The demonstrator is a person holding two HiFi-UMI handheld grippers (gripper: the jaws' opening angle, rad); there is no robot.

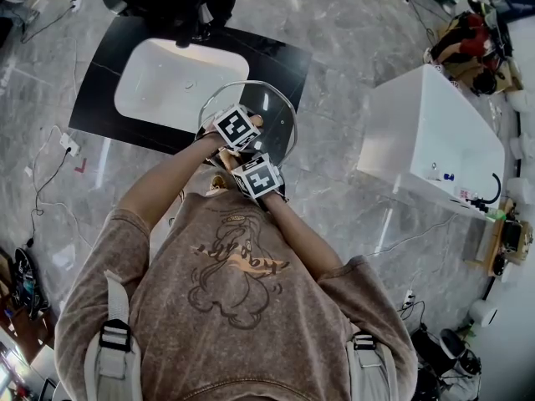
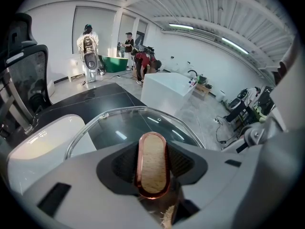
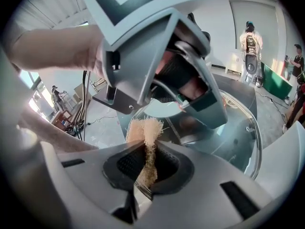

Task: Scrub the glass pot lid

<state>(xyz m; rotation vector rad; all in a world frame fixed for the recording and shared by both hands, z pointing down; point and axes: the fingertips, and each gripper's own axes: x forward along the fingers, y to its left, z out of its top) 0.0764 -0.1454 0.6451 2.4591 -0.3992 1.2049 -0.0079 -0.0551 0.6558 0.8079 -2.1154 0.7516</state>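
- Holding the glass pot lid [image 1: 280, 119] by its wooden handle [image 2: 153, 151] with the left gripper [image 2: 152, 168], fingers partway open and pressed tight on both sides of the handle.
- Pinching a tan fuzzy scrubber [image 3: 142, 130] in the right gripper [image 3: 145, 163], fingers nearly closed on it.
- Lid held up over the black counter [image 1: 100, 98], just beside the white sink [image 1: 167, 82].
- Scrubber tip right next to the glass; cannot tell if touching.
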